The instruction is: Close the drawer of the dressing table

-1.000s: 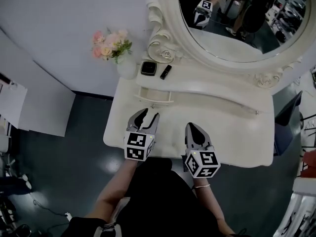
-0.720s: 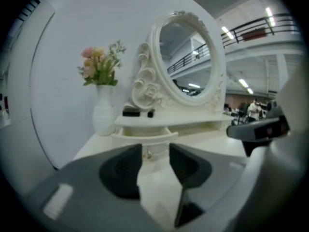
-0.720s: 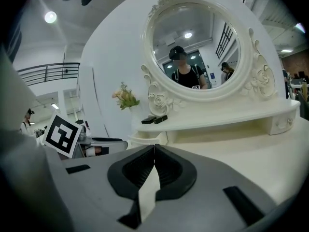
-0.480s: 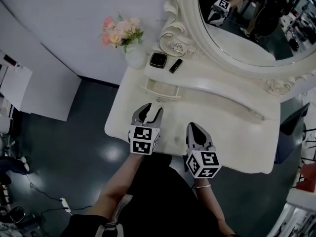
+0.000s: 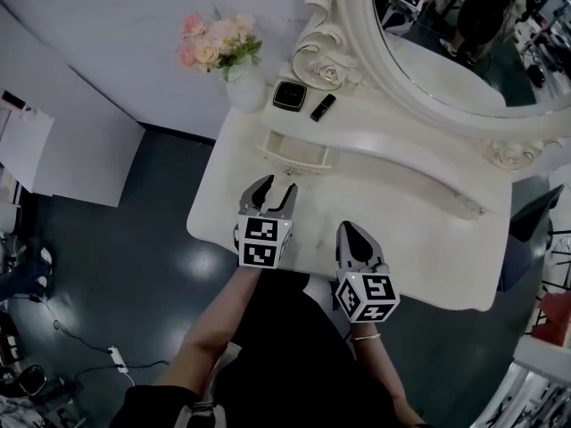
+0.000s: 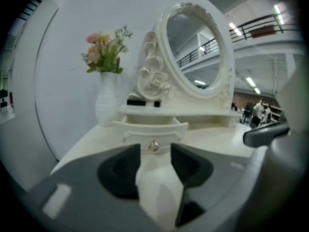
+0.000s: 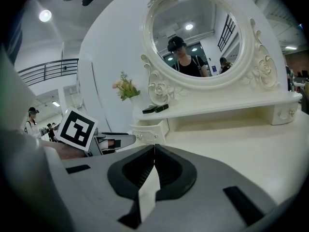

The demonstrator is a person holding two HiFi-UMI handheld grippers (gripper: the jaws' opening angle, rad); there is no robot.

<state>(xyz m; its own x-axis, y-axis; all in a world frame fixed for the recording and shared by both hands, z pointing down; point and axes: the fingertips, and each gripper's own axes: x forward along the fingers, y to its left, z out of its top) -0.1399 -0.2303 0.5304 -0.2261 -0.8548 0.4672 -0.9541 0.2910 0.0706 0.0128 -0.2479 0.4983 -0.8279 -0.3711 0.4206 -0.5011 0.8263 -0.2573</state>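
The white dressing table (image 5: 419, 239) has a small drawer (image 5: 294, 149) pulled out at its back left, under the raised shelf. My left gripper (image 5: 277, 185) hovers just in front of the drawer, pointing at it. Its jaws have just been opening and stand open with nothing between them. In the left gripper view the drawer front (image 6: 149, 128) and its metal knob (image 6: 153, 145) show straight ahead past the left gripper (image 6: 155, 148). My right gripper (image 5: 346, 227) is shut and empty over the tabletop, to the right of the left one. The right gripper (image 7: 154, 147) sees the drawer (image 7: 147, 129) off to its left.
A white vase of pink flowers (image 5: 243, 86) stands at the table's back left corner. A black compact (image 5: 289, 95) and a black tube (image 5: 323, 107) lie on the shelf. The oval mirror (image 5: 455, 43) rises behind. The table's front edge (image 5: 268, 261) is below the grippers.
Both grippers have sunk a little toward the tabletop. The left jaws have spread wider. The drawer stays pulled out.
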